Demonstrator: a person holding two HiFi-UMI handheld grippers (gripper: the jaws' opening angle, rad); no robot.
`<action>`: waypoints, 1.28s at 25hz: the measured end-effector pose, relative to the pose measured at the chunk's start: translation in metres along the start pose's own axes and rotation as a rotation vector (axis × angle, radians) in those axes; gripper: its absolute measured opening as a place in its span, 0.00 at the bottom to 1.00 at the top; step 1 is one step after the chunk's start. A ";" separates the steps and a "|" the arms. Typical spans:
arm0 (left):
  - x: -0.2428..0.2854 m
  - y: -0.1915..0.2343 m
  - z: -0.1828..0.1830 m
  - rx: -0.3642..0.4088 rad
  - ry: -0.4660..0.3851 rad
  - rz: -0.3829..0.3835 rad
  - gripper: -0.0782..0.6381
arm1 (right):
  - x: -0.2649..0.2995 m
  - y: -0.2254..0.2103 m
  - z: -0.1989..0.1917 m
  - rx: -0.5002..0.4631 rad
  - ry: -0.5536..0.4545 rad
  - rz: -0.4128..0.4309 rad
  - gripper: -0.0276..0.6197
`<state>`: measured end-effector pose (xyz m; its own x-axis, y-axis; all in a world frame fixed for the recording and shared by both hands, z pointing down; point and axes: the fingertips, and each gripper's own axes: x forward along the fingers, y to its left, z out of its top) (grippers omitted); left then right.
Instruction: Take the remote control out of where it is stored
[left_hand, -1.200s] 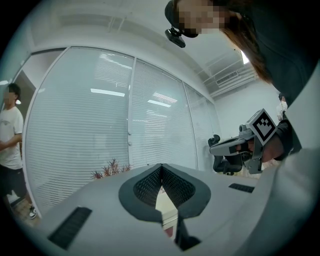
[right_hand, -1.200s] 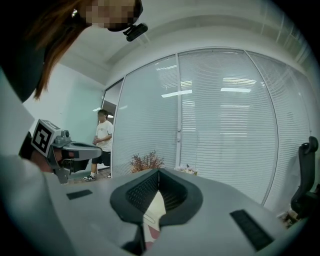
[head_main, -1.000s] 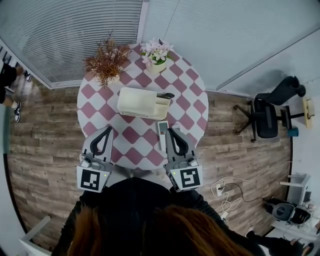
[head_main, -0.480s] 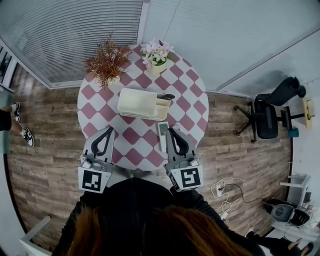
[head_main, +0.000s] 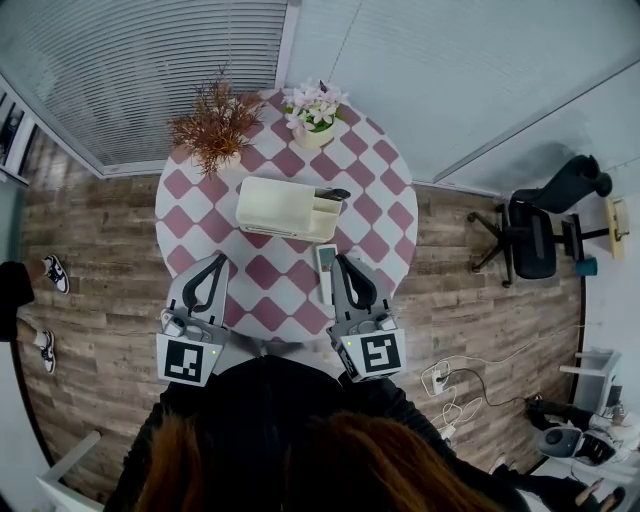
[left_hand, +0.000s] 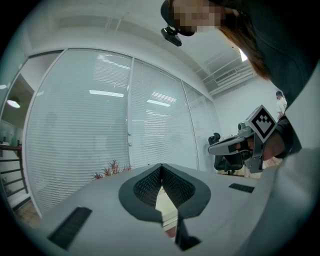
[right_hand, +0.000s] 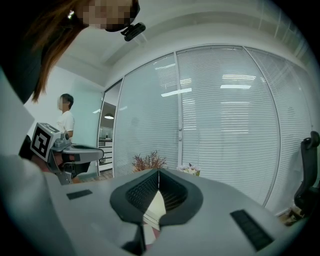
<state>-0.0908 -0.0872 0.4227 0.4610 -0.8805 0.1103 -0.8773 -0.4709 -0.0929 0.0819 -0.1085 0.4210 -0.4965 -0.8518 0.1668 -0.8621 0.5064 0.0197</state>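
no readable text, no labels, no brands or numbers

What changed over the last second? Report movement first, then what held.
A bystander's legs at the left edge moved down the picture along the wooden floor. Nothing was grasped or released. The left claw and right claw stayed shut and still; the white storage box, remote control and checkered table are unchanged.

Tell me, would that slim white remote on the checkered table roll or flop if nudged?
Probably neither. The remote looks like a flat, rigid bar lying on its broad face, so it should slide, not roll. Being slim, it likely lifts light and stiff.
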 end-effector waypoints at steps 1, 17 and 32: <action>0.000 0.000 0.000 -0.001 0.001 0.000 0.12 | 0.001 -0.001 -0.001 0.003 0.007 -0.002 0.07; -0.005 0.003 0.000 -0.005 -0.008 0.015 0.12 | 0.043 -0.045 -0.035 0.030 0.071 -0.091 0.07; -0.008 0.009 0.004 0.015 -0.010 0.032 0.12 | 0.084 -0.067 -0.059 0.056 0.121 -0.138 0.07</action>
<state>-0.1023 -0.0845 0.4173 0.4345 -0.8954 0.0971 -0.8893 -0.4436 -0.1109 0.1041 -0.2065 0.4918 -0.3602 -0.8887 0.2836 -0.9272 0.3745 -0.0041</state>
